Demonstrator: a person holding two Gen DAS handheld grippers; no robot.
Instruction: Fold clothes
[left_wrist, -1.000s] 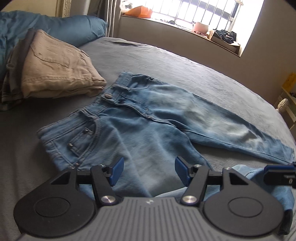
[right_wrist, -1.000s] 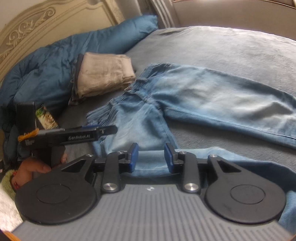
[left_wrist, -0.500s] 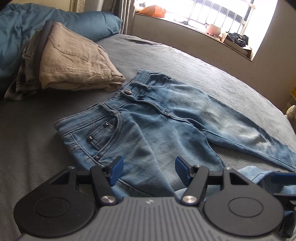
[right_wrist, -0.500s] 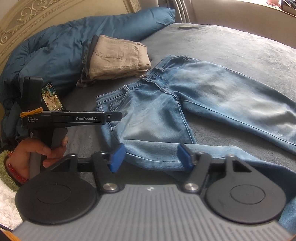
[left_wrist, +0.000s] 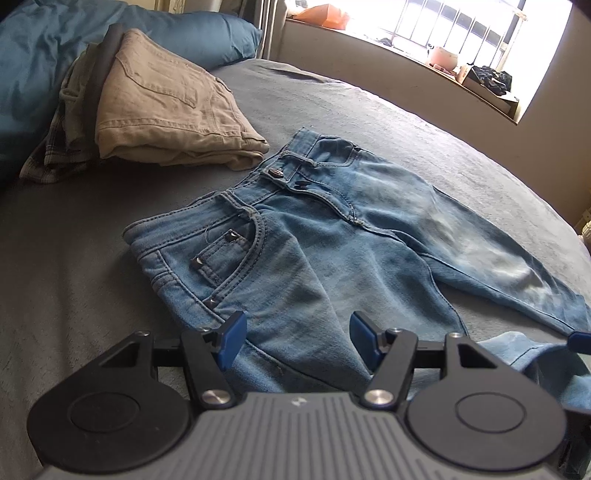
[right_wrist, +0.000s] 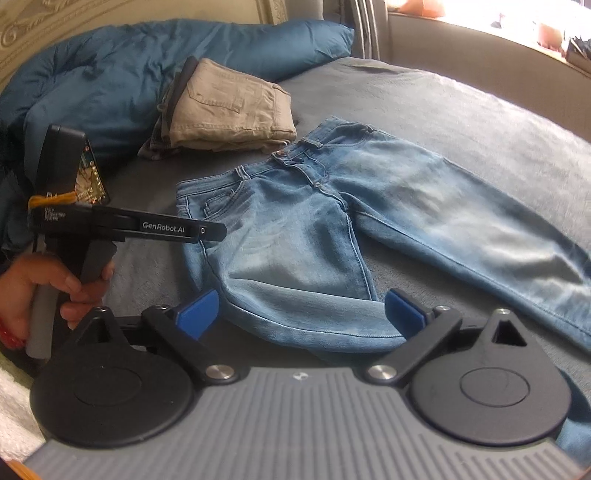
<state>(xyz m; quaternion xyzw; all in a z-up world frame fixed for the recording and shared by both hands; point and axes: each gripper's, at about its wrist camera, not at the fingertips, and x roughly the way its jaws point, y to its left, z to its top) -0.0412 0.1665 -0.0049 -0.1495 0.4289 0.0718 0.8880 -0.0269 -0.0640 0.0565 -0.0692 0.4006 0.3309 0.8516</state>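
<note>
This is a bedroom in a home: a big bed (left_wrist: 369, 122), a blue pillow (left_wrist: 207, 40), a carved headboard (right_wrist: 74, 18), a sunny window (left_wrist: 461, 33).

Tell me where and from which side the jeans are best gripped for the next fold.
Probably the near leg, at its doubled edge closest to the right gripper. Come from the near side, low: that edge lies flat and free between the opening jaws, while the waistband lies far off beside the tan trousers.

Right hand-held gripper (right_wrist: 301, 314) jaws were pinched on folded jeans (right_wrist: 332, 236) leg a sec ago; now opening wide, fabric let go, lying flat on bed (right_wrist: 461, 107).
</note>
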